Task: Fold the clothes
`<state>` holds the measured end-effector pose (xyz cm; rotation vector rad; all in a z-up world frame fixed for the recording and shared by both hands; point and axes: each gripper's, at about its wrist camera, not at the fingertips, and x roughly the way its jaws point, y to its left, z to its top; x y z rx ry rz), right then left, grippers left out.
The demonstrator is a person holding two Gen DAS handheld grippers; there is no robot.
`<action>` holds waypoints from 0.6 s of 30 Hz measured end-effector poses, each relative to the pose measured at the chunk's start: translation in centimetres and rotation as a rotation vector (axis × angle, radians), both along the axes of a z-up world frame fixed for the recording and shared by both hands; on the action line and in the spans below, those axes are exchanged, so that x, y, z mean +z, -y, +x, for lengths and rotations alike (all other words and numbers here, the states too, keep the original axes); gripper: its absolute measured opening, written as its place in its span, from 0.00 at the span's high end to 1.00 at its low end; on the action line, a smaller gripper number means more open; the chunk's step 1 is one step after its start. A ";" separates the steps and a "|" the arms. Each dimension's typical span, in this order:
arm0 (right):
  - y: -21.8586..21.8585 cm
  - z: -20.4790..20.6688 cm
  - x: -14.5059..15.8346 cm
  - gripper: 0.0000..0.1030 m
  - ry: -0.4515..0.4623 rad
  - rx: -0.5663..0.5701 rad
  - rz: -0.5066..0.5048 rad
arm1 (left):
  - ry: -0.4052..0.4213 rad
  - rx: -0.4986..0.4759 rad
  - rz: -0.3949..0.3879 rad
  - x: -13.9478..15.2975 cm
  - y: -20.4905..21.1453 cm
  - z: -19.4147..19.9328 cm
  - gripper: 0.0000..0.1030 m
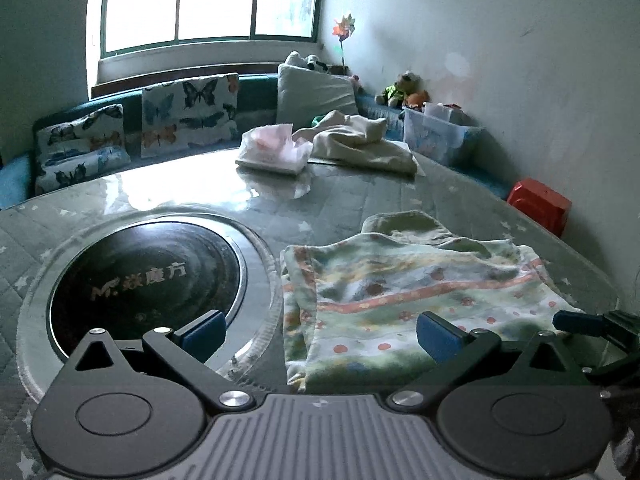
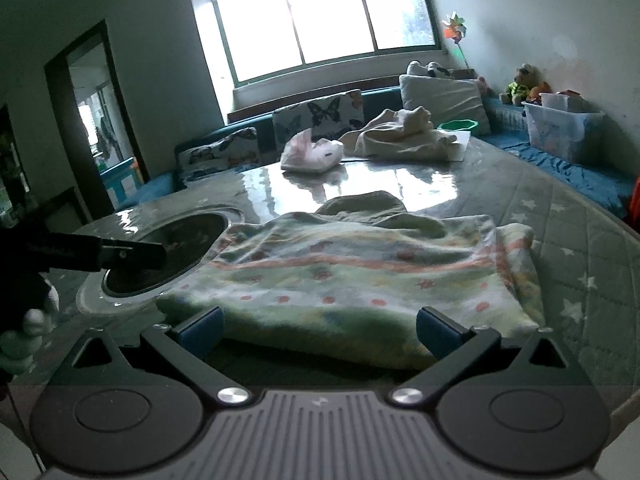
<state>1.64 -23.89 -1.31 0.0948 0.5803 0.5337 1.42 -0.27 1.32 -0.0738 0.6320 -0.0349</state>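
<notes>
The patterned garment (image 2: pixel 352 276) lies flat on the table (image 2: pixel 580 248), already folded to a soft, light pad, its left edge just beside the round burner (image 1: pixel 148 276). Limp cloth, so a doubled edge or corner looks the best hold. Left gripper (image 1: pixel 320 336) and right gripper (image 2: pixel 320 328): jaws wide, both empty.

Both wrist views look low and close across the table (image 1: pixel 360 200) toward the window (image 2: pixel 320 20), sharing the folded garment (image 2: pixel 352 276).
</notes>
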 end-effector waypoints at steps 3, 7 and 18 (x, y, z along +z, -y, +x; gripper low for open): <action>-0.2 -0.7 0.1 0.00 0.015 0.006 -0.001 | -0.001 -0.010 -0.019 0.0 -0.3 -0.8 0.00; -0.4 -1.2 0.2 0.00 0.015 0.008 0.001 | -0.008 -0.028 -0.024 -0.2 -0.3 -1.7 0.00; -0.9 -3.0 0.7 0.00 0.016 0.082 -0.017 | -0.022 -0.042 -0.028 -0.3 -0.1 -4.3 0.00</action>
